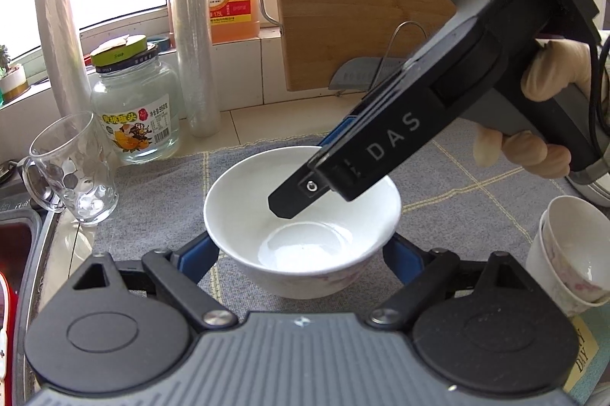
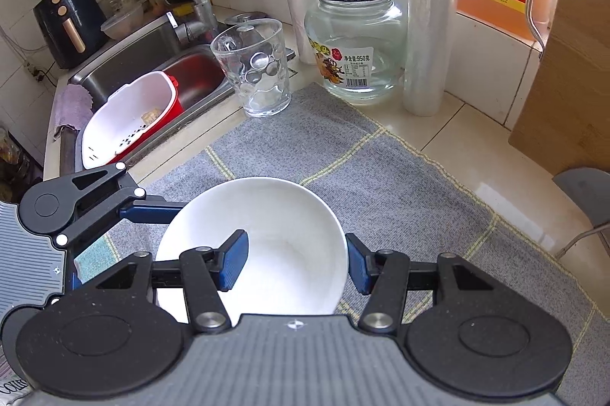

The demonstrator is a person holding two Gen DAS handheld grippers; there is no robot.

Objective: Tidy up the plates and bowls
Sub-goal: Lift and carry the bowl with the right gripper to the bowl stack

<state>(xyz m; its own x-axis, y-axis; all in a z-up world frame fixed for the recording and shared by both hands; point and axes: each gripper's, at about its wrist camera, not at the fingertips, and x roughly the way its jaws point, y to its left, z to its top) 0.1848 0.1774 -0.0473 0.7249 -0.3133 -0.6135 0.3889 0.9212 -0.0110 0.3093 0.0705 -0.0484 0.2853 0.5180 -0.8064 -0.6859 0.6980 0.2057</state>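
Observation:
A white bowl [image 1: 305, 246] [image 2: 289, 215] sits low over the grey checked mat [image 2: 381, 177]. My left gripper [image 1: 301, 253] spans it, its blue pads against the bowl's two outer sides below the rim. The right gripper [image 2: 295, 263] reaches in from the upper right in the left wrist view [image 1: 309, 173]. One of its pads is inside the bowl and the other outside, with the wall pinched between them. A gloved hand [image 1: 549, 78] holds that gripper. One left finger [image 2: 152, 209] shows beside the bowl in the right wrist view.
Small stacked white bowls with pink flowers [image 1: 568, 253] stand at the right. A glass mug [image 1: 72, 173], a jar [image 1: 137, 108], two film rolls, a bottle and a cutting board [image 1: 354, 5] line the back. A sink [image 2: 152, 63] holding a red-and-white strainer lies left.

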